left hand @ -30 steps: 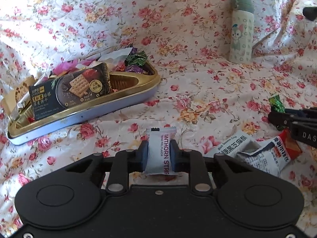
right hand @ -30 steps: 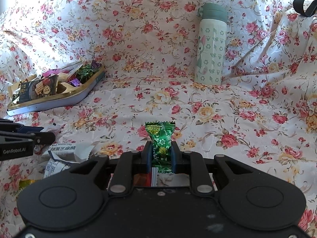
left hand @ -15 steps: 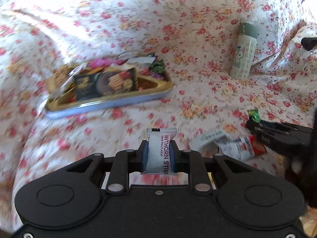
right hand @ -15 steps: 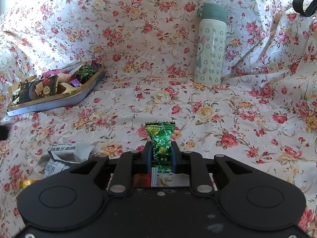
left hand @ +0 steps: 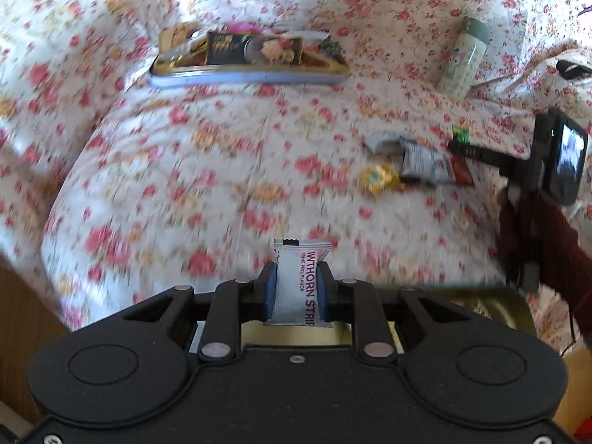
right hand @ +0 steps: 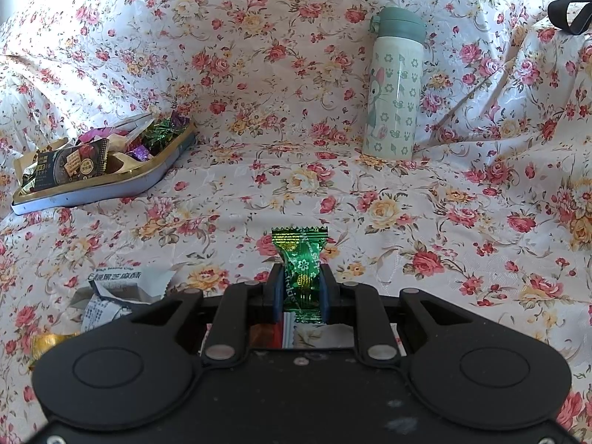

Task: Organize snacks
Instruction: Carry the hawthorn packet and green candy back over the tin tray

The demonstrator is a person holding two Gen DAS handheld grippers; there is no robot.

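The left gripper (left hand: 296,288) pinches a white hawthorn-strip sachet (left hand: 299,285) upright between its pads, most of the packet standing clear above them. Far ahead of it and a little to its left lies the shallow gold-lined metal tin (left hand: 248,70) already heaped with wrapped snacks. The right gripper (right hand: 301,292) is pressed onto a green foil-wrapped candy (right hand: 301,262); from it the same tin sits well ahead and to the left. A torn grey cracker wrapper (right hand: 111,292) and a gold foil sweet (right hand: 51,342) lie loose on the flowered bedspread (right hand: 462,222), just to its left.

Risks, as I judge them: the tin looks full, so a sachet dropped on the heap may slide off its rim. A tall pastel flask (right hand: 394,85) stands ahead and to the right on soft bedding, and a careless sweep could topple it.
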